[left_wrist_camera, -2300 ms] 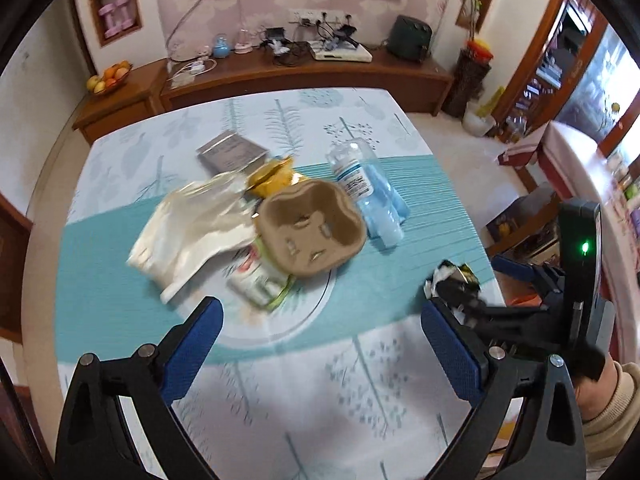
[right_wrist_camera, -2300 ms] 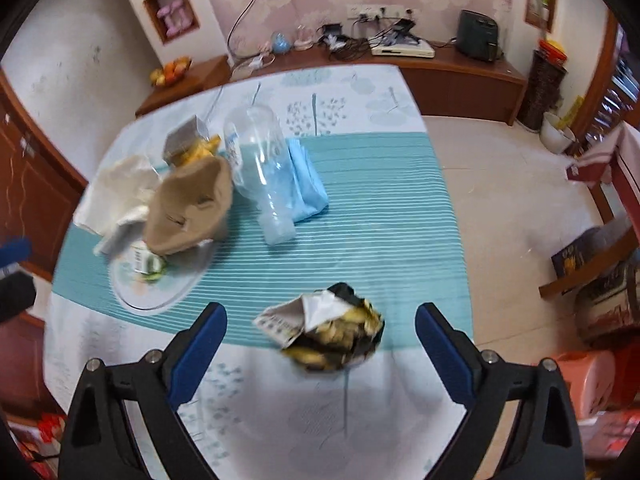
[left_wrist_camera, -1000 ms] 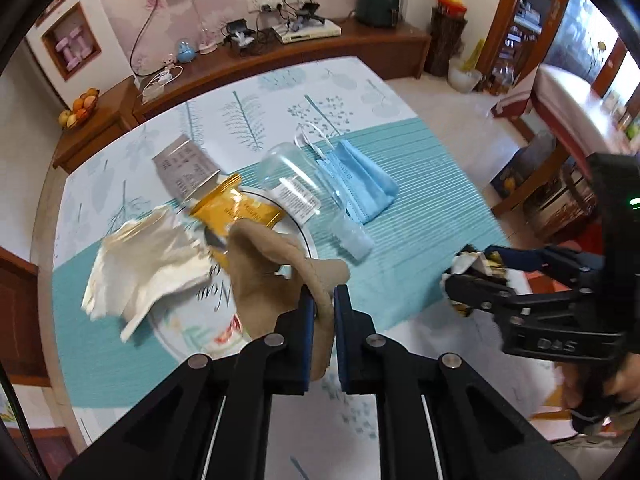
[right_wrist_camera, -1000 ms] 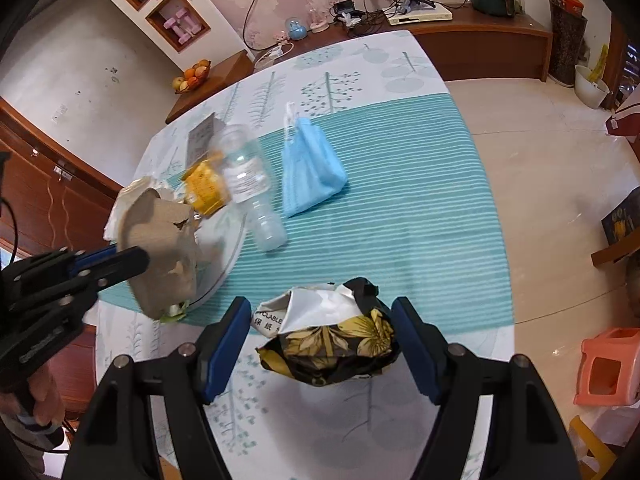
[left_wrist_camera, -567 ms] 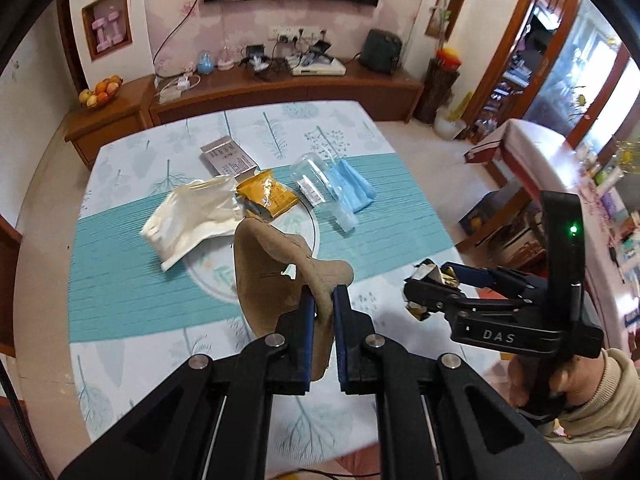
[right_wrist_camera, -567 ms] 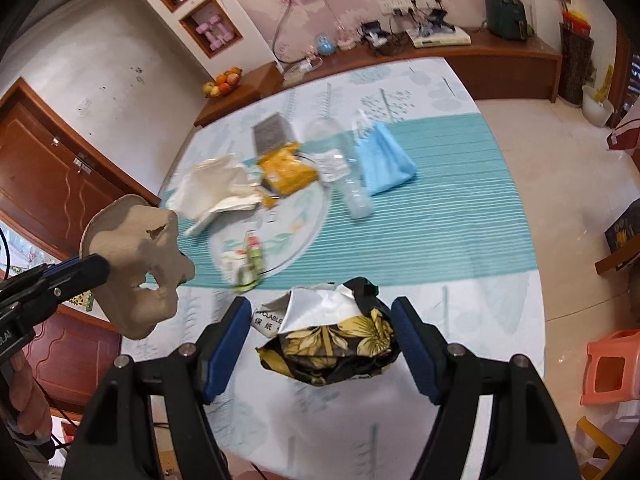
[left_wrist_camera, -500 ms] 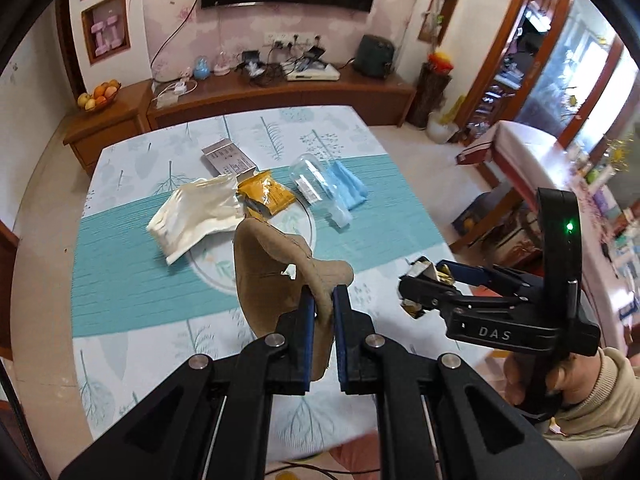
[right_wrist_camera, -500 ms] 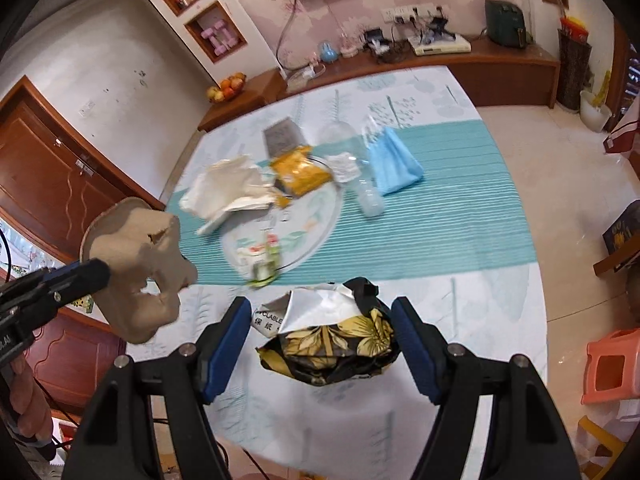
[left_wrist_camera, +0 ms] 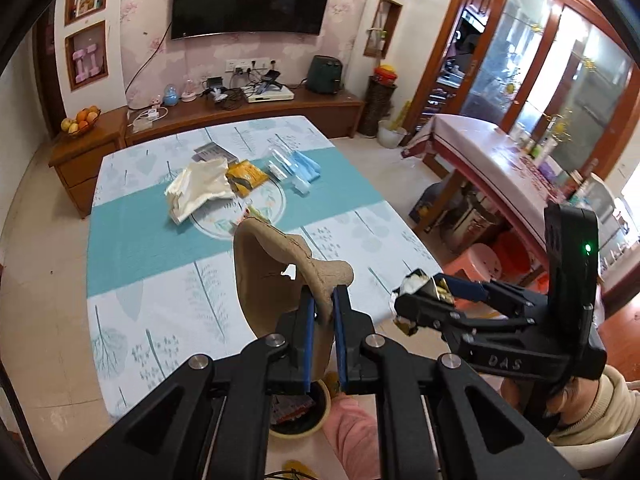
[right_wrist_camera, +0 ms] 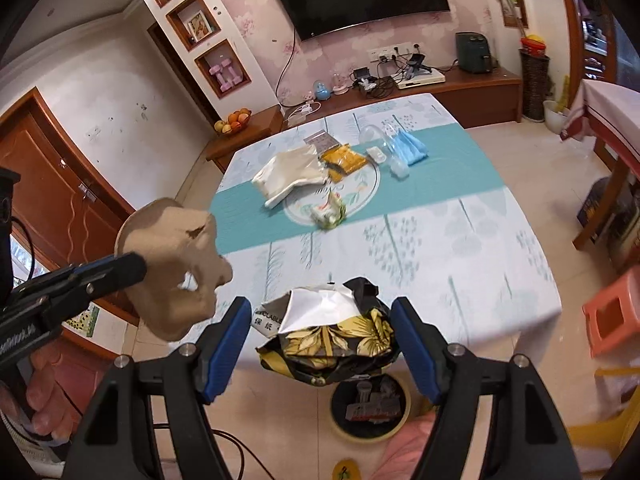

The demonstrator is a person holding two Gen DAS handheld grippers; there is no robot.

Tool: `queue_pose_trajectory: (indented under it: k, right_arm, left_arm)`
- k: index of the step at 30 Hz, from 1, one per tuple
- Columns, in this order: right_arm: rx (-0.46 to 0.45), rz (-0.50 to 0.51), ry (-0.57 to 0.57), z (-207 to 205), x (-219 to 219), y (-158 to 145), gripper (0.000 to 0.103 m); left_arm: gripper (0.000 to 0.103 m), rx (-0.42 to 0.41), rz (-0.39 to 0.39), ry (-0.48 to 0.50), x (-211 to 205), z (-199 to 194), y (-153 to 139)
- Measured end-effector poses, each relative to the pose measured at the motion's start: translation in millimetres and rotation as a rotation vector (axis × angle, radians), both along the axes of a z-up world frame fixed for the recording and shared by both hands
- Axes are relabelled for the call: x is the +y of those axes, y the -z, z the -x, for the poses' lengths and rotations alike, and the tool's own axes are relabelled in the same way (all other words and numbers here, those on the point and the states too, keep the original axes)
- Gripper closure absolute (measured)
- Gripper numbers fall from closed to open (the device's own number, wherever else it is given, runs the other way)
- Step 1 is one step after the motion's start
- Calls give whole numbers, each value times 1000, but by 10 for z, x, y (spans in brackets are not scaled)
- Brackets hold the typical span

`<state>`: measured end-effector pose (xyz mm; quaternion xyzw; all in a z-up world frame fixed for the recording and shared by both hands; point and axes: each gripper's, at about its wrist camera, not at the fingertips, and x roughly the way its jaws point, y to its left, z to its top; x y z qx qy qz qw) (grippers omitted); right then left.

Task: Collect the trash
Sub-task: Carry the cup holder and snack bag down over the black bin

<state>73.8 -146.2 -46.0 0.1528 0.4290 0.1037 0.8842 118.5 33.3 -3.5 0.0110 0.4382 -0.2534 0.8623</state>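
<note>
The left hand-held gripper (left_wrist_camera: 323, 312) is squeezed tight on a brown paper cup tray (left_wrist_camera: 276, 276). The right hand-held gripper (right_wrist_camera: 320, 344) is clamped, wide, on a crumpled flowery wrapper (right_wrist_camera: 332, 340). Both pieces hang in the air past the near edge of the counter (right_wrist_camera: 460, 248), above a round bin (right_wrist_camera: 370, 408) on the floor. So two bits are picked up but not dropped in yet. On the counter a white bag (right_wrist_camera: 292, 176), a yellow packet (right_wrist_camera: 344, 162), a clear bottle (right_wrist_camera: 380, 144), a blue face mask (right_wrist_camera: 408, 148) and a small green wrapper (right_wrist_camera: 329, 214) wait.
</note>
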Motion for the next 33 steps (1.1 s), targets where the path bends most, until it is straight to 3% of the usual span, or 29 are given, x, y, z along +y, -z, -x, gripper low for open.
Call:
queue_pose_trajectory:
  k: [9, 16, 22, 31, 33]
  right_arm:
    - [79, 10, -26, 668, 163, 145, 31]
    - [182, -27, -57, 761, 81, 619, 31]
    - [302, -50, -74, 656, -62, 1383, 31]
    - [438, -58, -70, 373, -136, 2659, 31]
    - [459, -65, -66, 337, -122, 2893, 31]
  left_arm:
    - [96, 95, -1, 38, 23, 589, 337]
    - [96, 213, -46, 14, -143, 781, 908]
    - [96, 314, -89, -47, -283, 816, 1710]
    - [96, 428, -48, -173, -273, 598, 3221]
    - [90, 440, -47, -195, -258, 515, 3557]
